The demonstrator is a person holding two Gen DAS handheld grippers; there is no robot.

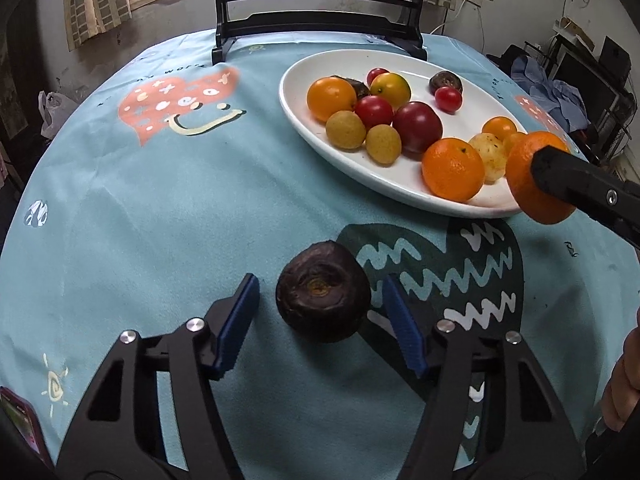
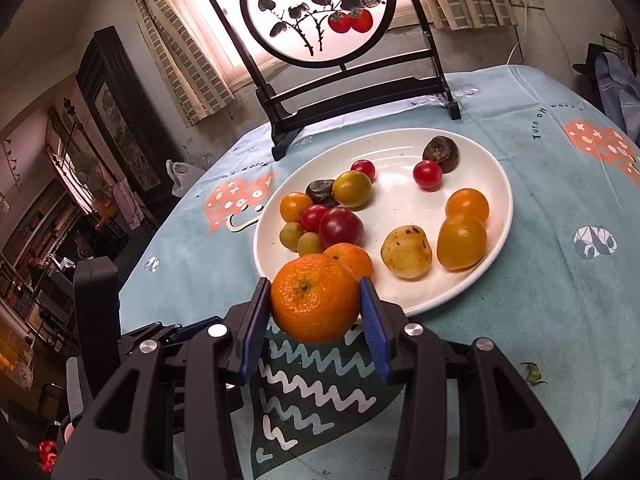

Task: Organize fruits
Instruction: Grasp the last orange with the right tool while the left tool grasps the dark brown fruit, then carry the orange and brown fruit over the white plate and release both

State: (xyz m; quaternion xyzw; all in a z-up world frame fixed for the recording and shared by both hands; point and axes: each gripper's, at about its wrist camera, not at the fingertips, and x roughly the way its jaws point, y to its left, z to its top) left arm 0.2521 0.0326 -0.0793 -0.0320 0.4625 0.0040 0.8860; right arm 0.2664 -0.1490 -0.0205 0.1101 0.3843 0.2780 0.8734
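painted screen (image 1: 320,8) top cropped, phone (image 1: 20,428) cut off

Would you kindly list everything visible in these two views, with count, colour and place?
Plate: one, white, oval, on the tablecloth.
Mandarins: two, orange; one on the plate's near edge, one gripped above the cloth by the plate rim.
Water chestnuts: three, dark brown; two on the plate, one on the cloth.
Other plate fruit: red, yellow-orange and tan pieces; some overlap, so I give no exact count.
Tablecloth: one, light blue, printed.
Framed persimmon painting: one, black stand, behind the plate.
Left hand-held gripper: open, straddling the loose water chestnut.
Right hand-held gripper: shut on the mandarin.
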